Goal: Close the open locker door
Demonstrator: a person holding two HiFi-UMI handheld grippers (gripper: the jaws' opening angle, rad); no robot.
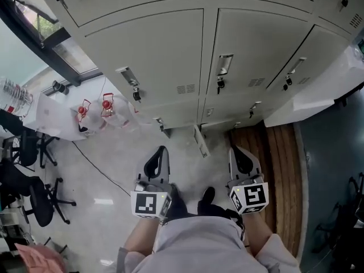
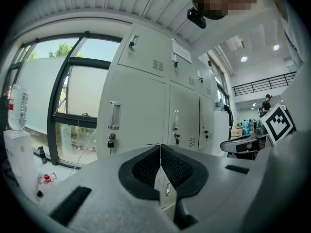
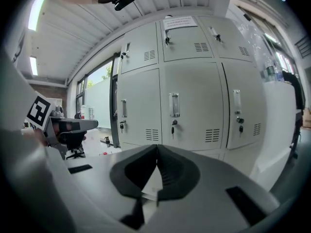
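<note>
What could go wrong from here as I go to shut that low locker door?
The open door sits low and edge-on. The left hand-held gripper and right hand-held gripper are both shut, so a push could slip off that thin edge. Keys hang along the lockers and might snag a passing jaw.

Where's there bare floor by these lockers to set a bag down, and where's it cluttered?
Bare: pale floor between the cable and the left gripper, and the wooden strip right of the right gripper. Crowded: the office chairs and bottles at left; the open locker door juts out between the grippers.
</note>
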